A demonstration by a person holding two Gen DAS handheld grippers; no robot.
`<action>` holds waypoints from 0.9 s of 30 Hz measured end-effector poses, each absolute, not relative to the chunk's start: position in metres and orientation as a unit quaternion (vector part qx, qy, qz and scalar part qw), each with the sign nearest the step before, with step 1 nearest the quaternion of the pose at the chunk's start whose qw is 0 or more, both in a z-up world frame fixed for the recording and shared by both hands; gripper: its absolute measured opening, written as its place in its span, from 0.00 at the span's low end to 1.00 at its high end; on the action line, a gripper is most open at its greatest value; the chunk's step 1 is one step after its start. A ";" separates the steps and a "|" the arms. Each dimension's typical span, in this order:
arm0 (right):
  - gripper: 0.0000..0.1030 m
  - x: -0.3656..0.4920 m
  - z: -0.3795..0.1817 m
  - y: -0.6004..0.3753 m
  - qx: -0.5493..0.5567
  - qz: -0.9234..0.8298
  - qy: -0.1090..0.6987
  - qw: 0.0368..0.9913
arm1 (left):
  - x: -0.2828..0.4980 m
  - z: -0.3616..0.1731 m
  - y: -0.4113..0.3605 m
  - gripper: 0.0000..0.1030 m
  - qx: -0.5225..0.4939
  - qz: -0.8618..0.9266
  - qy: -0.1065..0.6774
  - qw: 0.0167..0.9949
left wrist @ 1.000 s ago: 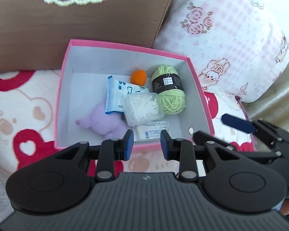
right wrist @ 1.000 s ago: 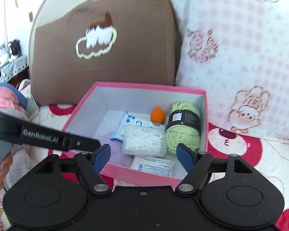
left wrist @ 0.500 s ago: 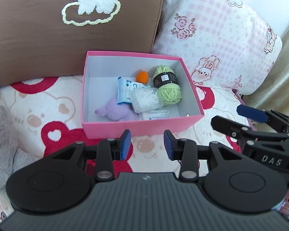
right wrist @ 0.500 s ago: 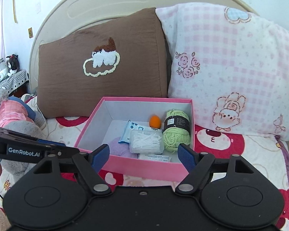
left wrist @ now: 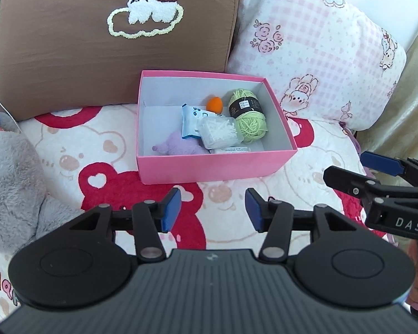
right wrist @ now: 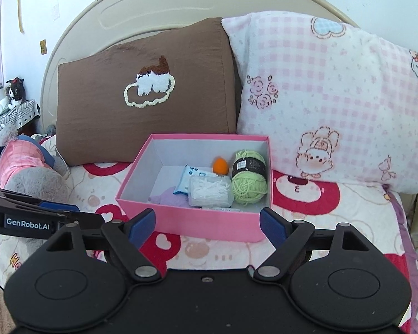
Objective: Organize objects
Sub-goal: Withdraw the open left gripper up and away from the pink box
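Note:
A pink box [left wrist: 217, 167] [right wrist: 197, 224] stands on the bed. It holds a green yarn ball [left wrist: 248, 118] [right wrist: 248, 185], an orange egg-shaped sponge [left wrist: 214, 104] [right wrist: 220, 165], a blue-white wipes pack [left wrist: 193, 118] [right wrist: 188, 179], a clear box of white swabs [left wrist: 218, 133] [right wrist: 210, 192], a purple plush [left wrist: 181, 146] [right wrist: 170, 196] and a flat white packet [left wrist: 230, 149]. My left gripper [left wrist: 212, 210] is open and empty, in front of the box. My right gripper [right wrist: 207, 224] is open and empty, also before the box.
A brown pillow [left wrist: 111, 41] [right wrist: 145, 91] and a pink checked pillow [left wrist: 320, 50] [right wrist: 334, 97] lean behind the box. A grey plush [left wrist: 11, 189] [right wrist: 33, 181] lies at the left. The bedspread [left wrist: 69, 150] has red bear prints. A side table [right wrist: 2, 117] is far left.
Both grippers have pulled back and up from the box, which now looks smaller. The left gripper's jaws have opened wider. The box contents have not moved.

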State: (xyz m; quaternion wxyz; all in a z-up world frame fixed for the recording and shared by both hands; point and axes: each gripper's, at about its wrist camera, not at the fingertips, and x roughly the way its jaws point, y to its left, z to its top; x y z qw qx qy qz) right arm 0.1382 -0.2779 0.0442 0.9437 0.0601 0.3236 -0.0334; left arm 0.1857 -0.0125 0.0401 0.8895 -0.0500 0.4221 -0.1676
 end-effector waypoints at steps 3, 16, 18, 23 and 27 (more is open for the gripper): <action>0.84 0.135 0.042 -0.276 0.060 -0.039 0.329 0.942 | 0.181 0.038 -0.012 0.54 -0.052 -0.164 0.423 0.890; 0.92 0.123 0.025 -0.271 0.070 -0.044 0.341 0.936 | 0.167 0.026 -0.011 0.60 -0.048 -0.145 0.423 0.893; 0.92 0.124 0.020 -0.270 0.071 -0.045 0.350 0.933 | 0.167 0.023 -0.012 0.61 -0.042 -0.138 0.425 0.894; 0.92 0.128 0.008 -0.266 0.057 -0.054 0.369 0.926 | 0.169 0.015 -0.011 0.63 -0.042 -0.128 0.438 0.889; 0.92 0.129 0.004 -0.265 0.060 -0.051 0.373 0.925 | 0.169 0.009 -0.008 0.69 -0.044 -0.124 0.437 0.890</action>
